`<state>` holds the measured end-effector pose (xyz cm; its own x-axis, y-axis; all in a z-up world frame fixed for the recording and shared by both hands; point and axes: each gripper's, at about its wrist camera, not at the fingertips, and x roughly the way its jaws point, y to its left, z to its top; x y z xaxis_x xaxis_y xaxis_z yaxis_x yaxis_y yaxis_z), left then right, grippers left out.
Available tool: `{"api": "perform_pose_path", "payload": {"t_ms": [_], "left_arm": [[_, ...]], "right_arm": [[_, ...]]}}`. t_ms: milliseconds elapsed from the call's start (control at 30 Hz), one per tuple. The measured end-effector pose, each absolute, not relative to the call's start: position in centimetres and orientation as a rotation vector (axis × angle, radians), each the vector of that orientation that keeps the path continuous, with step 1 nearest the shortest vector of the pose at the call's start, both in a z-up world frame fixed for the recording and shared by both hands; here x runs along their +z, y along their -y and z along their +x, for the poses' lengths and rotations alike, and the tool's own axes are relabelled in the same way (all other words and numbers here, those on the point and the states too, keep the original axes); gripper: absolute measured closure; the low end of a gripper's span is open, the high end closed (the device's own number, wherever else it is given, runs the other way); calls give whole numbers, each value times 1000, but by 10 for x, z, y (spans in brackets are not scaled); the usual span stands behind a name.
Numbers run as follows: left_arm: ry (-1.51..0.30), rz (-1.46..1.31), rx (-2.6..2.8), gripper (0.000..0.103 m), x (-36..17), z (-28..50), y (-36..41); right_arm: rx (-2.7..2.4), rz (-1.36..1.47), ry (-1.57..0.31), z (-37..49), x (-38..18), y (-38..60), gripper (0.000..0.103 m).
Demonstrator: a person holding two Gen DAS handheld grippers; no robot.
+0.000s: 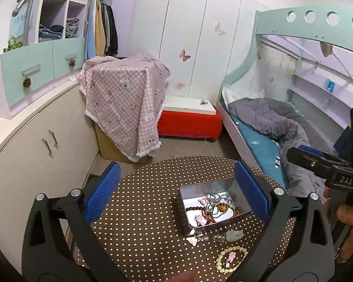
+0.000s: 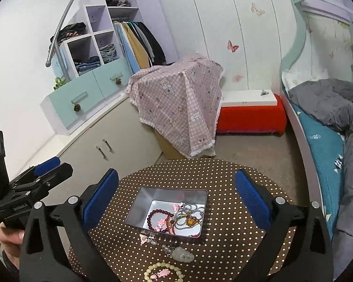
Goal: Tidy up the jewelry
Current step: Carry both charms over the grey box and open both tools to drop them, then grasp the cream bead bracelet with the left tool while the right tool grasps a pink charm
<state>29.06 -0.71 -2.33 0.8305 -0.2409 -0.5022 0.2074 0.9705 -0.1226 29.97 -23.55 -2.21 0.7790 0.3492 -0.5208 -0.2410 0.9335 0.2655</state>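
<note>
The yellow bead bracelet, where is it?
In both wrist views the yellow bead bracelet lies on the dotted table, nearest the camera, outside the tin.

- We see even, soft indoor light with faint shadows.
- Strong fisheye bending and dark corners frame both views.
- Glare whitens the tin (image 2: pixel 169 208) floor.

Dotted table (image 2: pixel 134 253) left of the tin (image 2: pixel 138 208) lies free — loose jewelry (image 2: pixel 182 253) crowds its near side.
</note>
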Motion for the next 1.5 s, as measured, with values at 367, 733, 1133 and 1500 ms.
{"api": "perform_pose_path", "payload": {"t_ms": [367, 733, 1133, 1500], "left_arm": [[-536, -51, -216, 8, -38, 265, -1], [-634, -33, -236, 8, -88, 242, -6], [-803, 90, -319, 8, -157, 246, 51], [-899, 192, -329, 18, -191, 261, 77]], "right_arm": [[309, 177, -593, 272, -28, 241, 8], [292, 141, -706, 238, -81, 240, 8], [251, 208, -840, 221, -143, 255, 8], [248, 249, -884, 221, -166, 261, 8]]}}
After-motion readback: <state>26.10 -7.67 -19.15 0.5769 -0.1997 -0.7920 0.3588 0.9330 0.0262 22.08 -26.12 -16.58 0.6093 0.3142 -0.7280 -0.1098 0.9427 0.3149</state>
